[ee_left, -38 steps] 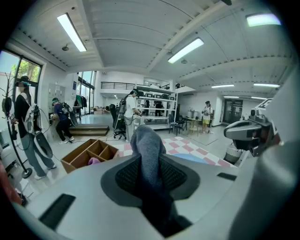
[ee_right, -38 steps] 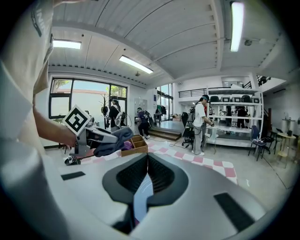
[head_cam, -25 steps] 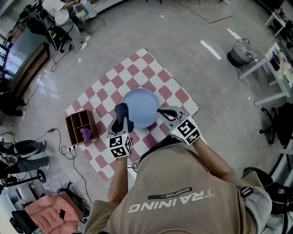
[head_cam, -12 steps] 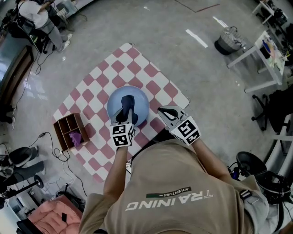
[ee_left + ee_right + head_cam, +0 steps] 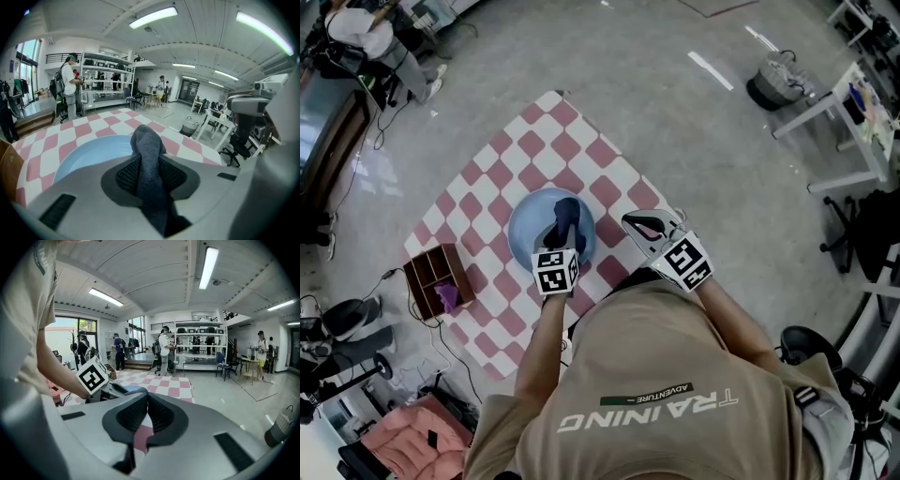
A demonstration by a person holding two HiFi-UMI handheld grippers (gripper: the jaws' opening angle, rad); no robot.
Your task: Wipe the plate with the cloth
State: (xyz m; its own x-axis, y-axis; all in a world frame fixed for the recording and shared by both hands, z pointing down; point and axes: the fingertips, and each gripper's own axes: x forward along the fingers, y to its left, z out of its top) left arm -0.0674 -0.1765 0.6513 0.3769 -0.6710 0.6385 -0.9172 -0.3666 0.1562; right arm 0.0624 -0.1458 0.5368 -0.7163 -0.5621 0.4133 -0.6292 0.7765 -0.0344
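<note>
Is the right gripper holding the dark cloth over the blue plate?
Not quite. It is the left gripper that is holding the dark cloth over the blue plate. The left gripper view shows the cloth pinched between its jaws. The right gripper has its jaws together with nothing between them.

Pale blue plate (image 5: 525,232), dark grey-blue cloth (image 5: 566,212), pink-and-white checked mat (image 5: 534,150), brown wooden box (image 5: 427,281), grey floor (image 5: 675,103)
</note>
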